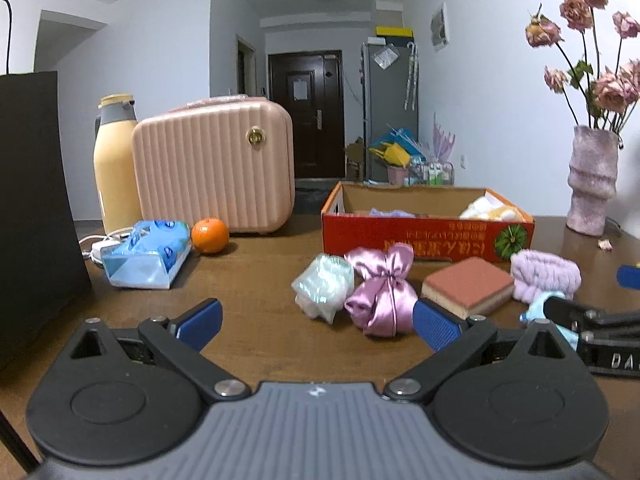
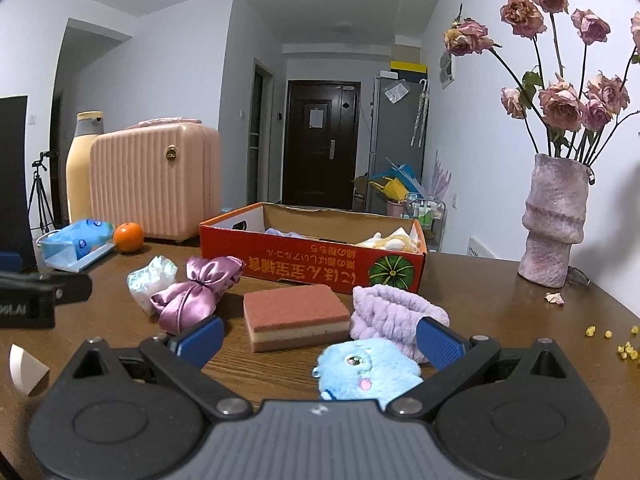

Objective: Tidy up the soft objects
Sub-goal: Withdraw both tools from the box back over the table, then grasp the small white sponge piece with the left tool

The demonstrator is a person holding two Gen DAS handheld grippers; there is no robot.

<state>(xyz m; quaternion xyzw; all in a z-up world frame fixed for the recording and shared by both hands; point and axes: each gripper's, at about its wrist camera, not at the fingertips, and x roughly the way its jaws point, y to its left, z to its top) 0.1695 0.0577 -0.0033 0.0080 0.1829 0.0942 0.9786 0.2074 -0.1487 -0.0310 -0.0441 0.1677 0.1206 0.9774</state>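
Note:
On the brown table stands an open red cardboard box (image 1: pixel 424 236) (image 2: pixel 312 258) with soft items inside. In front of it lie a pale crinkly bundle (image 1: pixel 324 284) (image 2: pixel 152 278), a pink satin scrunchie (image 1: pixel 380 292) (image 2: pixel 192 292), a red-topped sponge (image 1: pixel 468 284) (image 2: pixel 296 314) and a lilac fluffy headband (image 1: pixel 546 276) (image 2: pixel 392 314). A blue plush toy (image 2: pixel 366 372) rests between the right gripper's fingers. My left gripper (image 1: pixel 318 326) is open, short of the scrunchie. My right gripper (image 2: pixel 320 340) is open around the plush, not closed on it.
A pink ribbed case (image 1: pixel 212 168), a yellow flask (image 1: pixel 114 160), an orange (image 1: pixel 210 235) and a blue tissue pack (image 1: pixel 146 254) sit at the back left. A pink vase with dried roses (image 2: pixel 554 220) stands at the right. A black bag (image 1: pixel 32 208) blocks the far left.

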